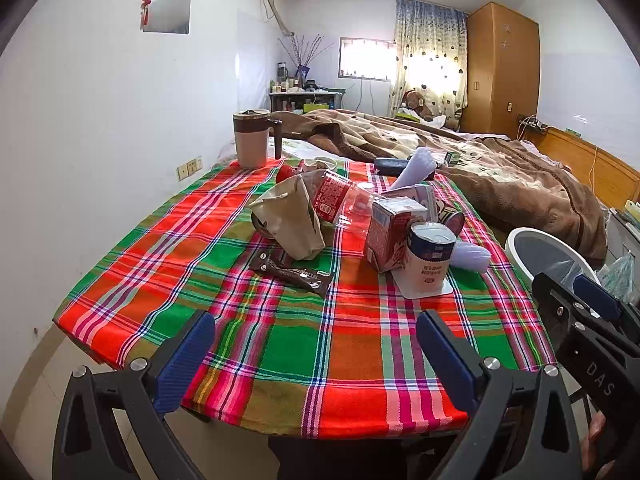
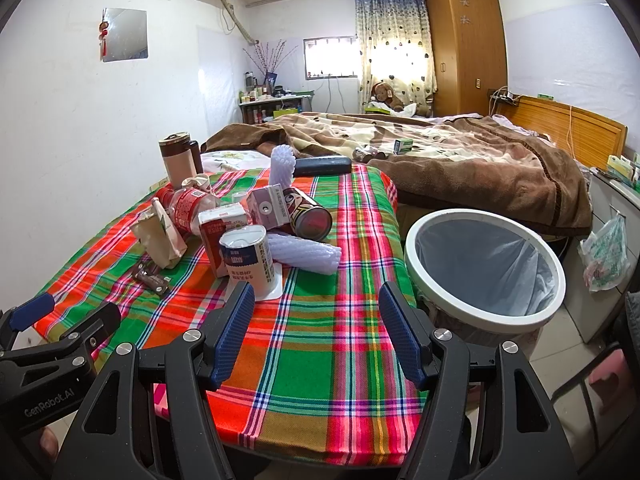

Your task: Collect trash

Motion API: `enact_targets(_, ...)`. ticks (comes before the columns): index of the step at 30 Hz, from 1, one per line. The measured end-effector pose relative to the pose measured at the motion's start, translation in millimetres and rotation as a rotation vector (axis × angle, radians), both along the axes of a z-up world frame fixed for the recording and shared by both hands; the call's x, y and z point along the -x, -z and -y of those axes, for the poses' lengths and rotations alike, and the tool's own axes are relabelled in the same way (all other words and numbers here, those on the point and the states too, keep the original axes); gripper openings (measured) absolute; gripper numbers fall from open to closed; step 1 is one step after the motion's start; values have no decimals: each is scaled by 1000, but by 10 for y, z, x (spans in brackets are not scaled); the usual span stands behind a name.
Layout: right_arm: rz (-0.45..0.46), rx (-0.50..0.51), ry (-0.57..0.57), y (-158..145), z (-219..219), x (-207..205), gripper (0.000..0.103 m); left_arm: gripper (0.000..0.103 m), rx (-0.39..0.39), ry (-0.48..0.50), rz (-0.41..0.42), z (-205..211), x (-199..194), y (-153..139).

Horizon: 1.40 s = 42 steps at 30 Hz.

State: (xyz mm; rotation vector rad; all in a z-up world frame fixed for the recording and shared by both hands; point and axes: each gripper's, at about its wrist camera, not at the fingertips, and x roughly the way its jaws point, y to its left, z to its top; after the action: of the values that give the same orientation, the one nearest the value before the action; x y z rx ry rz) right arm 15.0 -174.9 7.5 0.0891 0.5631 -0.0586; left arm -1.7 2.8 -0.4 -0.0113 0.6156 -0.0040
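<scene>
A pile of trash lies mid-table on the plaid cloth [image 1: 304, 344]: a brown paper bag [image 1: 290, 216], a crushed plastic bottle with red label [image 1: 340, 200], a red milk carton [image 1: 390, 232], an upturned yogurt cup [image 1: 430, 260], a dark snack wrapper [image 1: 292, 272], a foam sleeve [image 2: 304, 254] and a can [image 2: 310, 216]. The white bin [image 2: 486, 268] with a liner stands at the table's right. My left gripper [image 1: 316, 344] is open and empty over the near table edge. My right gripper [image 2: 316, 328] is open and empty, near the cup [image 2: 248, 258].
A lidded mug [image 1: 253, 138] stands at the table's far left corner. A dark case [image 2: 322, 166] lies at the far edge. A bed with a brown blanket [image 2: 460, 160] lies behind. A plastic bag [image 2: 606, 254] hangs at right.
</scene>
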Motion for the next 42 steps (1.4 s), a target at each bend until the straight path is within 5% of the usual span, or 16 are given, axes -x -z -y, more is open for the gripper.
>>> enact_targets(15,1,-28,-42,73,42,-65,66,102,2,9,-33,-71,-153,82)
enact_targets(20,1,-86,-100,147,64,-150,66,102,90,-8,-102,-281,-285,229)
enact_targets(30,-58,-71,-197,266,-164,-484,66,100,137,-1,-111,-645,-560,262)
enact_targets(42,-136,-84,-197,331,-338,-821,66,101,231,35,-160,-842,-1062,299)
